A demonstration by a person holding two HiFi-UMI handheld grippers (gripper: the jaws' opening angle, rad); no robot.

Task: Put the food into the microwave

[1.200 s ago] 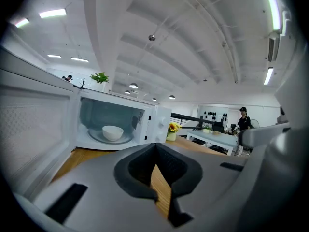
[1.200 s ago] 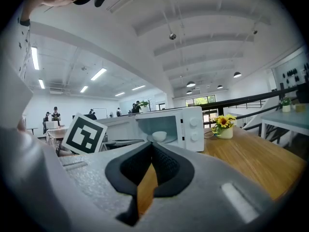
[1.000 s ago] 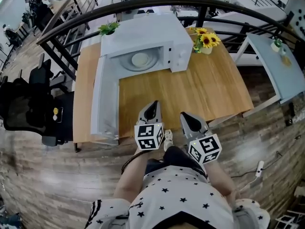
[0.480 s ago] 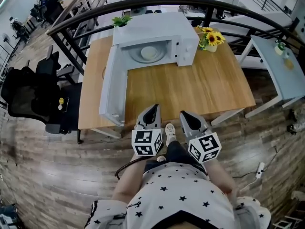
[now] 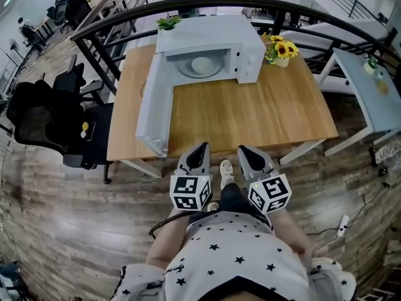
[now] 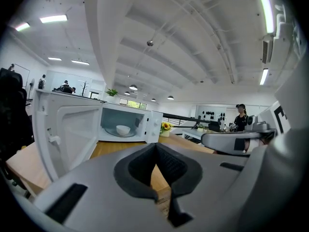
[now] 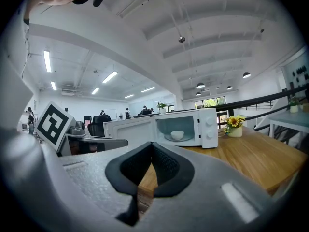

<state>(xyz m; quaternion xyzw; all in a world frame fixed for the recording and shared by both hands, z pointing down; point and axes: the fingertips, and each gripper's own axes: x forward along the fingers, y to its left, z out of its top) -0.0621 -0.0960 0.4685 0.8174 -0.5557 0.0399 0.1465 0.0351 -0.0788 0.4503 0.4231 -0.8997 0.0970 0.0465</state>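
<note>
The white microwave (image 5: 210,46) stands at the far side of the wooden table (image 5: 250,115), its door (image 5: 152,108) swung wide open to the left. A white bowl (image 5: 201,64) sits on the glass turntable inside; it also shows as the bowl (image 6: 122,129) in the left gripper view and the bowl (image 7: 177,135) in the right gripper view. My left gripper (image 5: 199,148) and right gripper (image 5: 245,150) hang side by side at the table's near edge, close to my body. Both are shut with nothing between the jaws, far from the microwave.
A vase of sunflowers (image 5: 280,50) stands right of the microwave and a small green plant (image 5: 168,22) behind it. A black office chair (image 5: 44,121) sits left of the table, a white table (image 5: 366,86) to the right, and a dark railing (image 5: 326,14) curves behind.
Both grippers have drawn back from over the table to its near edge. The table and microwave now sit farther away and more to the right in the head view. Jaws stayed shut.
</note>
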